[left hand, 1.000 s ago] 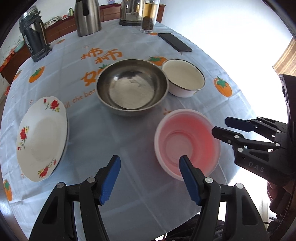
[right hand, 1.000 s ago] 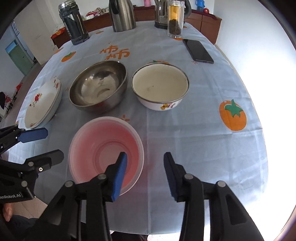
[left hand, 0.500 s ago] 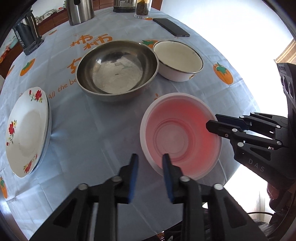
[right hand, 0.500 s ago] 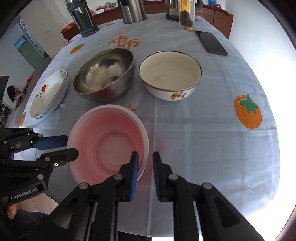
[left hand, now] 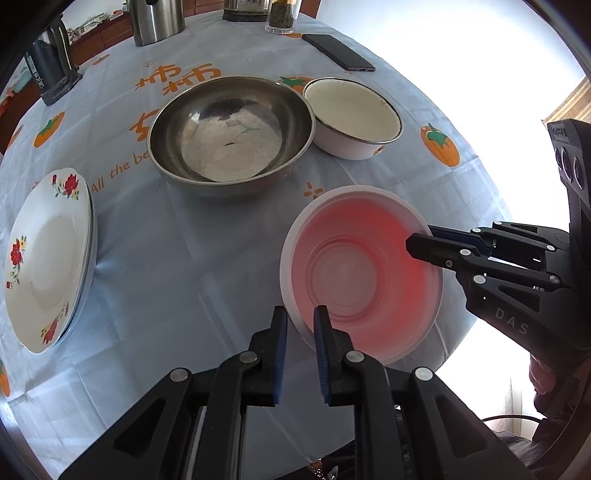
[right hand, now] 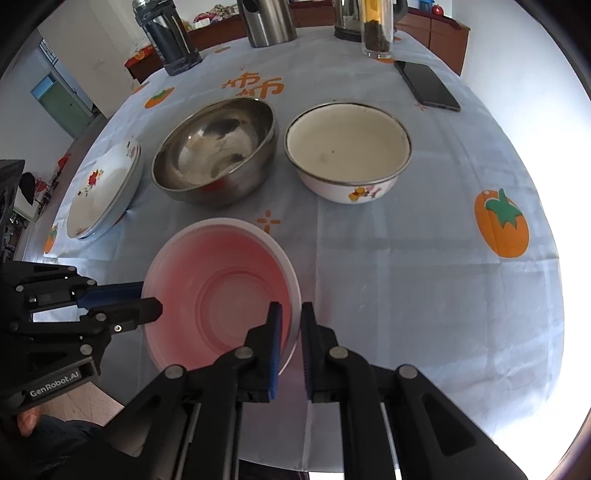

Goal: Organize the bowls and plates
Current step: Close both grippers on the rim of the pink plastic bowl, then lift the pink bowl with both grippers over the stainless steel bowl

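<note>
On the round table with a pale blue tablecloth [left hand: 207, 258], from left to right, lies a white flowered plate [left hand: 48, 262], then a large stainless steel bowl [left hand: 231, 133], then a white enamel bowl [left hand: 352, 116]. Nearer to the table edge stands the translucent pink plastic bowl [left hand: 360, 273]. The left gripper [left hand: 300, 323] pinches this bowl's near left rim between its blue pads. The right gripper [right hand: 290, 319] pinches the rim on the opposite side, one pad inside and one outside. Behind the bowls are a black phone [left hand: 338, 51] and a steel kettle [left hand: 157, 18].
</note>
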{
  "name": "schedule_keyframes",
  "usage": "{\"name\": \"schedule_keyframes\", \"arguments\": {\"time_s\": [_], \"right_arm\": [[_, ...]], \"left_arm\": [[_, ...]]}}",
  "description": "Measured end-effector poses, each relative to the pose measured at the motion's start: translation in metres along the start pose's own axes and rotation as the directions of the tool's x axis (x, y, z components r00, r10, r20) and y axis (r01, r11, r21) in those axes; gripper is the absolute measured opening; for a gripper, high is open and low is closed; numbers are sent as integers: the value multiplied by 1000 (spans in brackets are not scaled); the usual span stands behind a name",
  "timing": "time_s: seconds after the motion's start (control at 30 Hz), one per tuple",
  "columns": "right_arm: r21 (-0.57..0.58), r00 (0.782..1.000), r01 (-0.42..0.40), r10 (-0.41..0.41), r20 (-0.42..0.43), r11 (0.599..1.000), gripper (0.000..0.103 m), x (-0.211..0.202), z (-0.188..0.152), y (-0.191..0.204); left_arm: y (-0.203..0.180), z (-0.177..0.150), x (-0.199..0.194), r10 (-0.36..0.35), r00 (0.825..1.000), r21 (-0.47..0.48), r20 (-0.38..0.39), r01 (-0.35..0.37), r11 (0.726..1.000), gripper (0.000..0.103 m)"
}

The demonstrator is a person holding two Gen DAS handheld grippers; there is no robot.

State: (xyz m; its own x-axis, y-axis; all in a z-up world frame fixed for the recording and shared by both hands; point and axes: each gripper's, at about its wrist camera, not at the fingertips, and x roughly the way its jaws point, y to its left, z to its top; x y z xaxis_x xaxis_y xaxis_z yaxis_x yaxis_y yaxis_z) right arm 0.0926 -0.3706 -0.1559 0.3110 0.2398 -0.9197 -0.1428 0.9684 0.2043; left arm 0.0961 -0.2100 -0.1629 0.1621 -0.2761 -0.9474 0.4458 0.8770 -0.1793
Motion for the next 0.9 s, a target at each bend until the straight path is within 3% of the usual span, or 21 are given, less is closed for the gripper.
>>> {"name": "schedule_keyframes", "arguments": {"time_s": [0.9], "right_arm": [[-45,996,-38,42,73,998,9,-32,44,35]], "left_arm": [[37,12,-50,15,993,-12,118,-14,1000,16]]}}
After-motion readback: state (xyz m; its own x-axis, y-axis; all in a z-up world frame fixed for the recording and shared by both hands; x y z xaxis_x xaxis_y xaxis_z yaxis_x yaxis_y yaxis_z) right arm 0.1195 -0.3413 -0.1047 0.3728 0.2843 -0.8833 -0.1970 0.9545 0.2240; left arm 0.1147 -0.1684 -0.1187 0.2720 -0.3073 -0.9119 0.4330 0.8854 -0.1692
